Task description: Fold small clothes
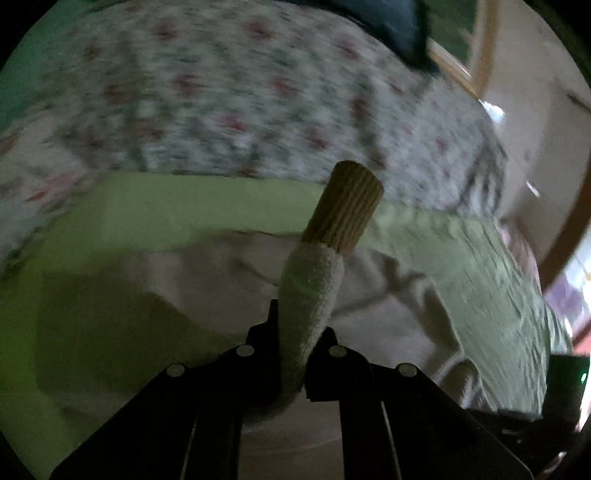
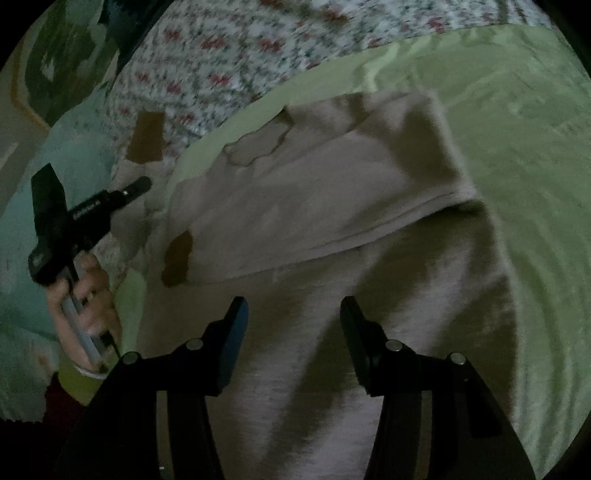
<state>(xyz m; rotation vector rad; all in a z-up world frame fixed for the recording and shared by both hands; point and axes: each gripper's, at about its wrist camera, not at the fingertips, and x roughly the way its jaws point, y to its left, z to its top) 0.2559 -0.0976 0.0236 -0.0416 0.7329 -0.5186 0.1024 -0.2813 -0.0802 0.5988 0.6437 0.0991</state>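
Note:
A small beige garment [image 2: 314, 206] with brown ribbed cuffs lies on a light green cloth [image 2: 517, 147]. My left gripper [image 1: 295, 328] is shut on one sleeve [image 1: 310, 288] and holds it up, its brown ribbed cuff [image 1: 347, 206] pointing away. The rest of the garment [image 1: 388, 295] lies below it. My right gripper [image 2: 293, 310] is open, just above the garment's lower part, holding nothing. The left gripper [image 2: 140, 184] shows in the right wrist view at the left, held by a hand. Another brown cuff [image 2: 177, 258] rests at the garment's left edge.
A floral bedspread [image 1: 221, 92] lies beyond the green cloth [image 1: 184, 206]. A dark blue item [image 1: 388, 22] sits at its far edge. A wooden frame [image 1: 480, 55] and floor are at the right. A turquoise cloth [image 2: 55, 166] lies at the left.

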